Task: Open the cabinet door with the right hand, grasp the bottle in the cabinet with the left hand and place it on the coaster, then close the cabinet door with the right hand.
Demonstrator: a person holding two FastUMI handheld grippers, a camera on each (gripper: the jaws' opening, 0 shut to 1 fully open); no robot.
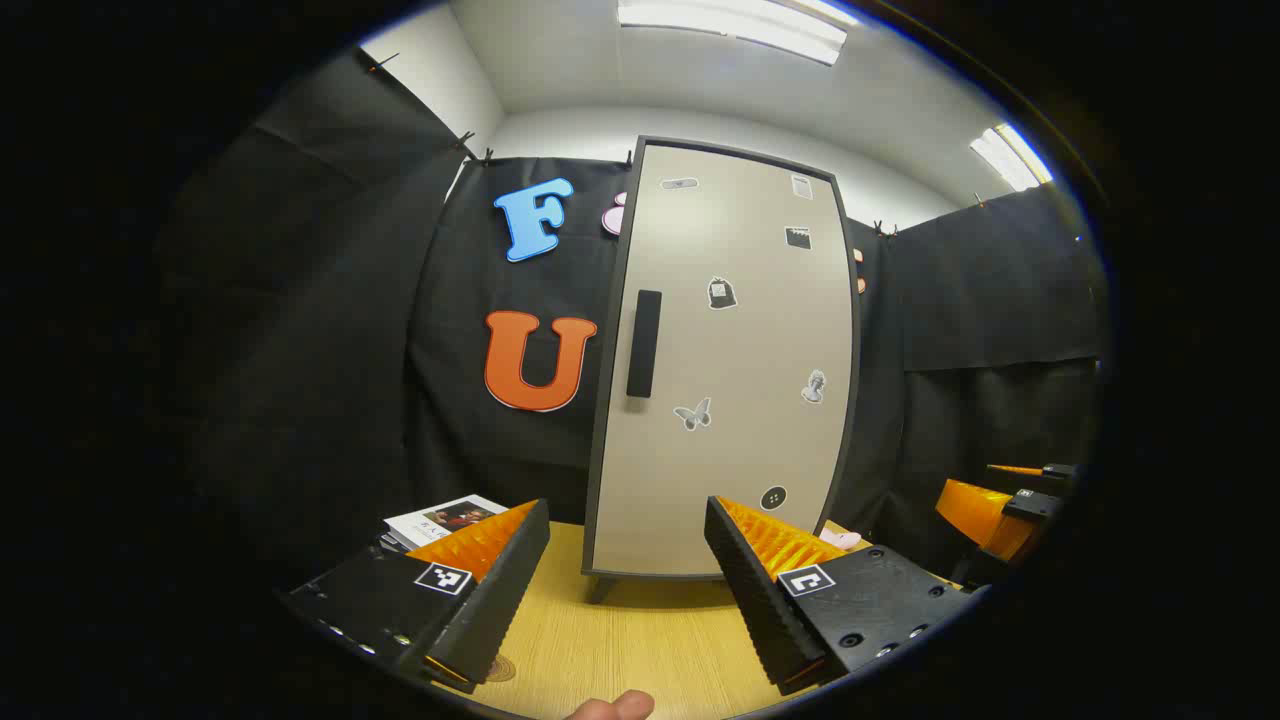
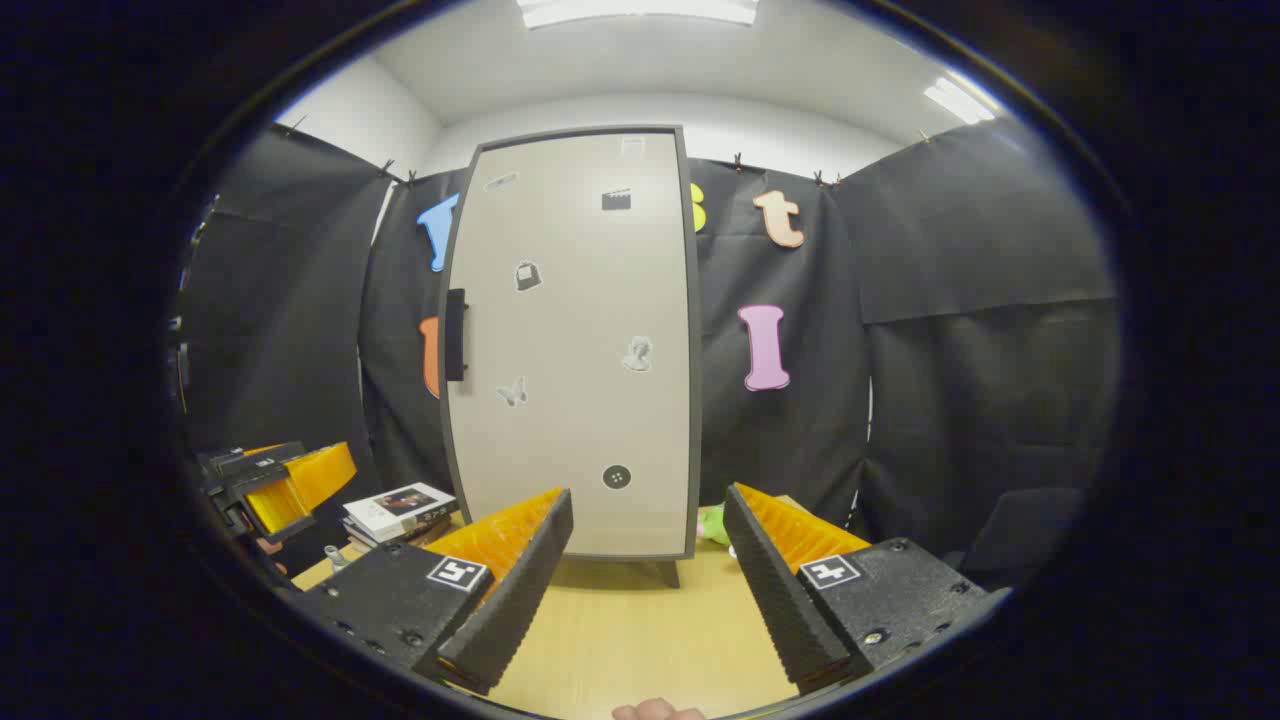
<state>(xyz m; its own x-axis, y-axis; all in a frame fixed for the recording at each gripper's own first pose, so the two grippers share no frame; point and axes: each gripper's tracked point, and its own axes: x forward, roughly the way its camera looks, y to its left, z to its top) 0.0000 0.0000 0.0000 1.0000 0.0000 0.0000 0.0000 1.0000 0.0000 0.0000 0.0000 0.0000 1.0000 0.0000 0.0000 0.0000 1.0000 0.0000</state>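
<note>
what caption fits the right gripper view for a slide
Open right gripper faces the closed beige cabinet door with its black handle on a wooden table.

A light wooden table (image 1: 640, 640) carries the closed cabinet (image 1: 725, 370) on short legs. Stacked books (image 2: 400, 510) lie left of it.

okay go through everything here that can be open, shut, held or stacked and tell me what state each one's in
Cabinet door: shut, flush in its frame.
Door handle: untouched, nothing gripping it.
Left gripper: jaws open, empty.
Right gripper: jaws open, empty, short of the door.
Books: stacked flat on the table, left of the cabinet.
</note>
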